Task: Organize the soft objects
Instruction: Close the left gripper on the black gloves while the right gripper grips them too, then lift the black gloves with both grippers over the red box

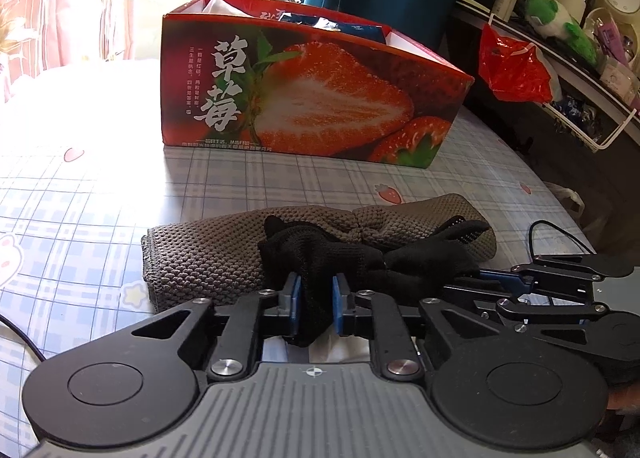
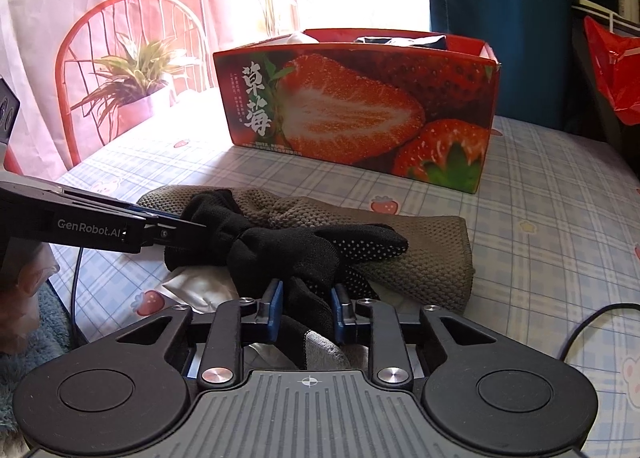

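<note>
Strawberry box (image 2: 356, 106) reading "草莓" sits at twelve o'clock; "GenRobot.AI" left hand-held gripper (image 1: 314, 300) and right hand-held gripper (image 2: 307, 308) each pinch the black glove (image 2: 288, 254).

I see black gloves (image 2: 280, 254) with white grip dots, bunched, lying on a folded grey-brown knit towel (image 2: 424, 254) before the strawberry box (image 2: 360, 110), which holds cloth.

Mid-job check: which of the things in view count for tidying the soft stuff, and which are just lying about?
Job:
- black glove, pinched by left gripper and right gripper
- grey cloth under it
- strawberry box, already holding items

Lying about:
- red bag
- green plush on the shelf
- black cable
</note>
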A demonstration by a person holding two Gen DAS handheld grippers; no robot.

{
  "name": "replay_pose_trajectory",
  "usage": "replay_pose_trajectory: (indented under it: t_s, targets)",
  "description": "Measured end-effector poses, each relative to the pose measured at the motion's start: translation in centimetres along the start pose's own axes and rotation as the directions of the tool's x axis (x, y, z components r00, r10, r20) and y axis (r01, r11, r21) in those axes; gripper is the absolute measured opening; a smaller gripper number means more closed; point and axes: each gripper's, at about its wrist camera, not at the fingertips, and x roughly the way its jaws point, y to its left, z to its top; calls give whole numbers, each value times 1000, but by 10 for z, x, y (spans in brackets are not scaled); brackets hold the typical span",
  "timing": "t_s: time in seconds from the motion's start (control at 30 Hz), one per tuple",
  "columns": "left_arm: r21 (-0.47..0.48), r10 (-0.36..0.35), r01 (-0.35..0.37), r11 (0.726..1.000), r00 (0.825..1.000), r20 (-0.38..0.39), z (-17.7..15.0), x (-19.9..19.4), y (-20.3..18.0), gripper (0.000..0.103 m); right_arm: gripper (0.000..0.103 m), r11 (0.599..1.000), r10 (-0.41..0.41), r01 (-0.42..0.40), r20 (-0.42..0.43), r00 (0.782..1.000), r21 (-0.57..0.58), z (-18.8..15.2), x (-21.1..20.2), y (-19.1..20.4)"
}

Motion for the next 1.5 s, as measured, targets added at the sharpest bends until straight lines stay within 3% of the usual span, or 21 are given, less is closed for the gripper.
replay_pose_trajectory:
  t_s: [0.03,0.47,0.77,0.9,1.23,1.5]
  targets:
    - [6,5,-5,1000,1000,9,0,-1,-1,7,16,1000,1,-1,7,1000,-1,0,-1,0]
    - [59,-9,2,998,992,127,21,-28,-15,7,15,998,-3,-6,134,991,66,23,-24,-13]
    - [64,-19,6,998,979,202,76,-40,-17,7,15,1000,-9,3,234,972,24,79,-34,-22]
    - [47,-30,20,999,978,207,110,-33,-14,7,15,1000,-13,7,260,966,24,114,-30,-35]
    - [82,7,-23,996,982,187,188,8,-10,7,15,998,-59,49,258,964,45,193,13,-67]
    - [89,29,-38,995,995,100,210,44,-3,7,15,991,-108,92,183,977,94,210,51,-85]
